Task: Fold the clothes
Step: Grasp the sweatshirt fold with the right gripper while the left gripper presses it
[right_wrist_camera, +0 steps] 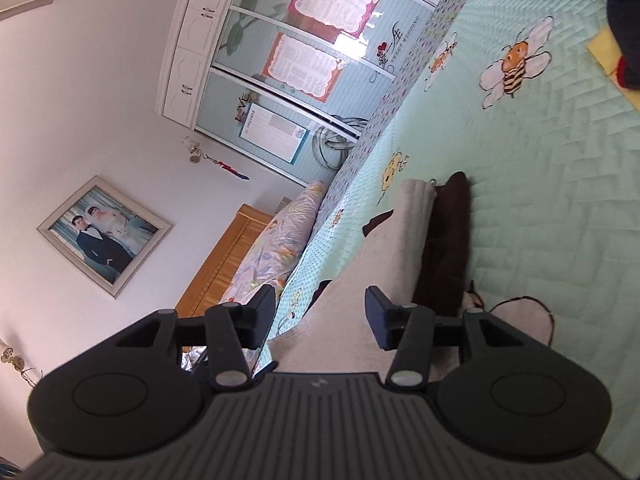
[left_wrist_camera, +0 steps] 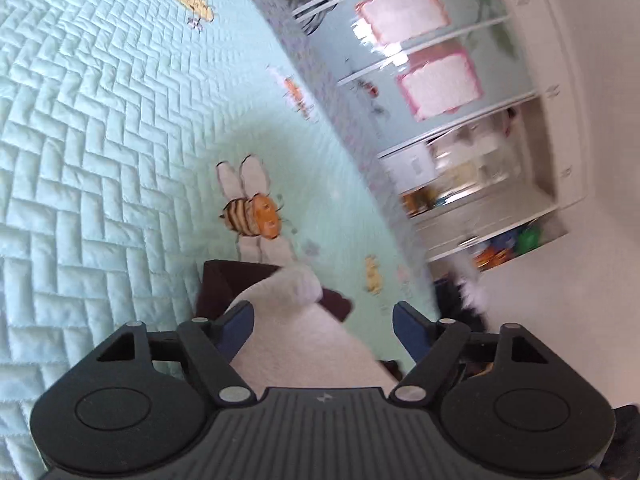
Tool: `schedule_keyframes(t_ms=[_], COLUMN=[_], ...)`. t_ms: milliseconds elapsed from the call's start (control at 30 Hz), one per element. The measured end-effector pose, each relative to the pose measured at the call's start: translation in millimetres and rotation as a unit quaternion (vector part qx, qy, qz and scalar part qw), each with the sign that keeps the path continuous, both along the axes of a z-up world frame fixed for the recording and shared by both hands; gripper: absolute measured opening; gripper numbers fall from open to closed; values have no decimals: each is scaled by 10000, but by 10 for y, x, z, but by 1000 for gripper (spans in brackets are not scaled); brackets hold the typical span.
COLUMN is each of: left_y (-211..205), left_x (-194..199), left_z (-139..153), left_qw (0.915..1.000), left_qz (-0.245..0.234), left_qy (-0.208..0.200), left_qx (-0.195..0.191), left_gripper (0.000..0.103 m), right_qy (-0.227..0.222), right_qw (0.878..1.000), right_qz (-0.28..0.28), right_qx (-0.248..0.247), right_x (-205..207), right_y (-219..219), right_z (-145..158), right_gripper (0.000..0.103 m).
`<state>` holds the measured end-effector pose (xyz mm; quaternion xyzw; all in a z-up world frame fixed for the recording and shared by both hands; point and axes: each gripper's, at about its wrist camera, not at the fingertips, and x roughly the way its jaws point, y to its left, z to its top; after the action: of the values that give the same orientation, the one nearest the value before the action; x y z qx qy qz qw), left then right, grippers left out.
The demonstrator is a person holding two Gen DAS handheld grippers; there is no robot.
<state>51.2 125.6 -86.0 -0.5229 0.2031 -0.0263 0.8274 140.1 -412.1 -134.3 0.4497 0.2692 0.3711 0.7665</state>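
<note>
Garment [right_wrist_camera: 360, 264], white over dark brown, folded on mint quilted bedspread [left_wrist_camera: 100, 140], just beyond both tools. Left gripper [left_wrist_camera: 324, 320] jaws wide apart, empty; right gripper [right_wrist_camera: 320, 312] jaws apart, empty.

Left gripper [left_wrist_camera: 324, 322] sits over the folded garment [left_wrist_camera: 296, 320], which lies on the bed quilt [left_wrist_camera: 100, 140] and runs forward between its jaws, ending just ahead. A second garment [left_wrist_camera: 220, 280] lies under it, sticking out ahead-left. Bee print [left_wrist_camera: 252, 216] further ahead on the quilt. Wardrobe [left_wrist_camera: 460, 120] off right, past the bed edge.

Right gripper [right_wrist_camera: 320, 316] is also above the folded garment [right_wrist_camera: 360, 264]; the second garment [right_wrist_camera: 448, 248] lies along its right side. Pillow [right_wrist_camera: 276, 248] and headboard [right_wrist_camera: 224, 268] ahead-left, framed photo [right_wrist_camera: 104, 236] on the wall far left, wardrobe [right_wrist_camera: 288, 60] beyond.
</note>
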Motion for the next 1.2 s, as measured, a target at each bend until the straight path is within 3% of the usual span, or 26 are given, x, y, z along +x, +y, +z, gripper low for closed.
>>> schedule_keyframes(t_ms=[100, 200, 267, 333, 367, 400, 467, 500, 533, 567, 633, 667, 700, 767, 833, 867, 900, 933, 967, 1000, 1100, 1167, 1200], left_y=[-76, -249, -339, -386, -397, -380, -286, -231, -198, -184, -180, -183, -197, -261, -355, -402, -432, -431, -423, -401, -328, -318, -336], left_x=[-193, -328, -387, -443, -482, -543, -660, -713, -750, -762, -764, -772, -805, -859, -820, -787, -747, -710, -694, -719, -795, -809, -794], left_z=[64, 122, 60, -127, -232, -359, -502, -530, -517, -476, -369, -308, -233, -98, -69, -86, -146, -226, -282, -292, -244, -116, -34], left_qw=[9979, 9943, 9954, 9987, 9990, 9993, 9998, 9998, 9998, 9999, 9997, 9996, 9996, 9983, 9964, 9953, 9944, 9935, 9926, 9935, 9953, 9954, 9953], left_qz=[-340, -596, -614, -453, -368, -275, -112, -52, -40, -77, -212, -254, -248, -412, -652, -724, -702, -641, -592, -564, -441, -456, -507], left_qy=[-488, -835, -720, -193, 11, 91, 137, 129, 127, 136, 100, 64, -16, -258, -243, -121, 159, 479, 669, 591, 535, 381, 249], left_qx=[-273, -299, -157, 159, 256, 229, -18, -153, -153, -57, 56, 106, 158, 306, 488, 626, 768, 812, 828, 788, 683, 748, 784], left_gripper=[93, 99, 101, 100, 85, 61, 39, 39, 39, 40, 57, 78, 93, 95, 97, 98, 98, 98, 92, 92, 93, 93, 95], right_qy=[9, -127, -229, 122, 297, 472, 810, 896, 868, 836, 739, 676, 547, 224, -35, -118, -5, 144, 437, 679, 754, 591, 454], right_qw=[10000, 9997, 9992, 9998, 9992, 9981, 9942, 9927, 9933, 9937, 9932, 9931, 9937, 9951, 9966, 9962, 9933, 9900, 9878, 9855, 9878, 9901, 9927], right_qz=[-3, 138, 229, 146, 104, 62, -40, -159, -216, -266, -311, -333, -345, -279, 47, 183, 213, 217, 116, 21, -181, -212, -239], right_qx=[12, 152, 245, -76, -236, -396, -708, -793, -733, -700, -842, -901, -912, -917, -826, -844, -1132, -1383, -1488, -1556, -1347, -1254, -1095], right_x=[3, 21, 33, 115, 155, 196, 268, 254, 213, 176, 129, 102, 64, -29, -106, -132, -107, -77, -30, 5, -62, -101, -113], right_y=[11, 153, 253, 263, 269, 274, 270, 203, 148, 102, 82, 74, 83, 150, 268, 323, 363, 386, 341, 294, 142, 133, 138], right_z=[-11, 86, 167, 47, -12, -72, -197, -272, -287, -291, -206, -157, -80, 90, 196, 230, 186, 124, -10, -120, -142, -40, 28], right_gripper=[53, 53, 55, 62, 64, 64, 16, 0, 0, 0, 4, 5, 12, 31, 50, 52, 52, 43, 25, 0, 0, 9, 19])
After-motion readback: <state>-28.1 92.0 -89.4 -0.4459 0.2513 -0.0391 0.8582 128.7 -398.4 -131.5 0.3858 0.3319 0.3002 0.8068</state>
